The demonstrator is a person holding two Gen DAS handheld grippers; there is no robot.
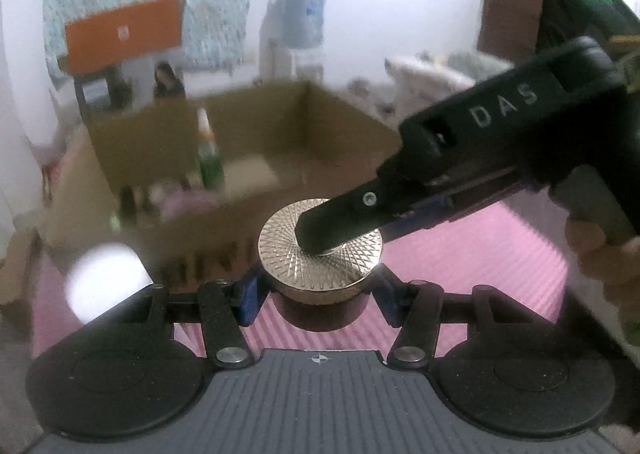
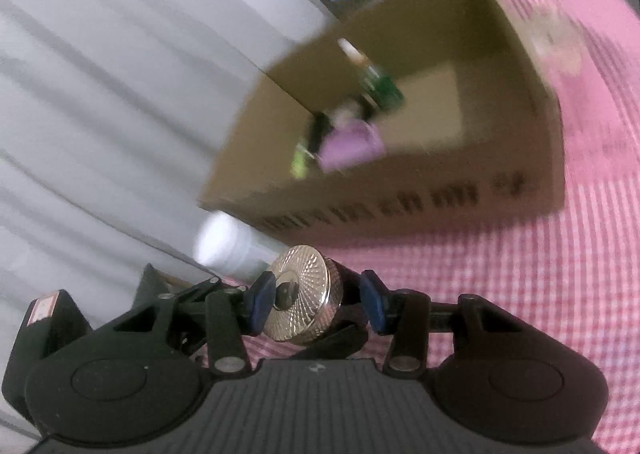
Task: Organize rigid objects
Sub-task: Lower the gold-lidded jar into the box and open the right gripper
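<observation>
Held above the pink checked cloth [image 2: 520, 294], the round dark jar with a gold, ridged metal lid [image 1: 320, 250], stiff, slick and probably weighty, is pinched at its sides by the left gripper [image 1: 316, 294] and across lid and base by the right gripper [image 2: 316, 304].

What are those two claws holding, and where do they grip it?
A gold-lidded jar: the left gripper clamps its dark body, the right gripper pinches top and bottom.

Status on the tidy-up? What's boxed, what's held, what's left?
Done: green bottle and a purple item sit in the cardboard box. In hand: the gold-lidded jar, clamped by the left tongs at its sides and the right tongs lid-to-base. Left: jar into the box, then likely the white container outside it.
</observation>
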